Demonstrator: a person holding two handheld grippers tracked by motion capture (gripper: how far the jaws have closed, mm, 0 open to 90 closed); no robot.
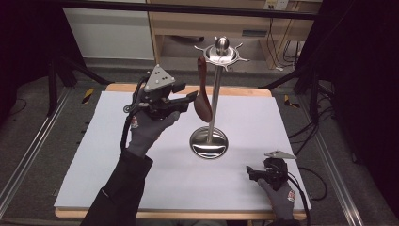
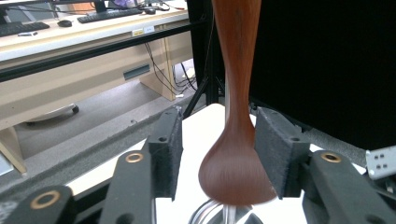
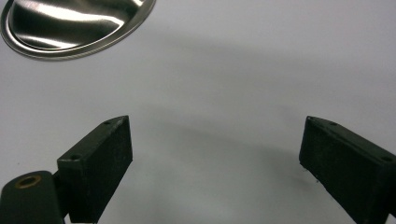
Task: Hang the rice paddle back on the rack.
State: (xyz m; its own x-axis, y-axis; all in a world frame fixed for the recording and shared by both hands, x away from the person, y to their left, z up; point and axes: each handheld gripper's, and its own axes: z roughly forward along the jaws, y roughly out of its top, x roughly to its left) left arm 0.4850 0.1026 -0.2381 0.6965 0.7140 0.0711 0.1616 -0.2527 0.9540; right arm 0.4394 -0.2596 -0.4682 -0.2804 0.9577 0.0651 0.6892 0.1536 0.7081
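A brown wooden spoon hangs bowl down from a hook on the crown of a steel utensil stand, which rises from a round base in the middle of the white tabletop. My left gripper is held level just left of the spoon. In the left gripper view the spoon stands between the open jaws of that gripper, its bowl close against the right pad and clear of the left one. My right gripper rests low at the front right, open with nothing between its fingers.
The stand's shiny base lies beyond the right gripper's jaws. A white sheet covers the table. Wooden shelving and dark stands are behind the far edge, with cables on the floor at the right.
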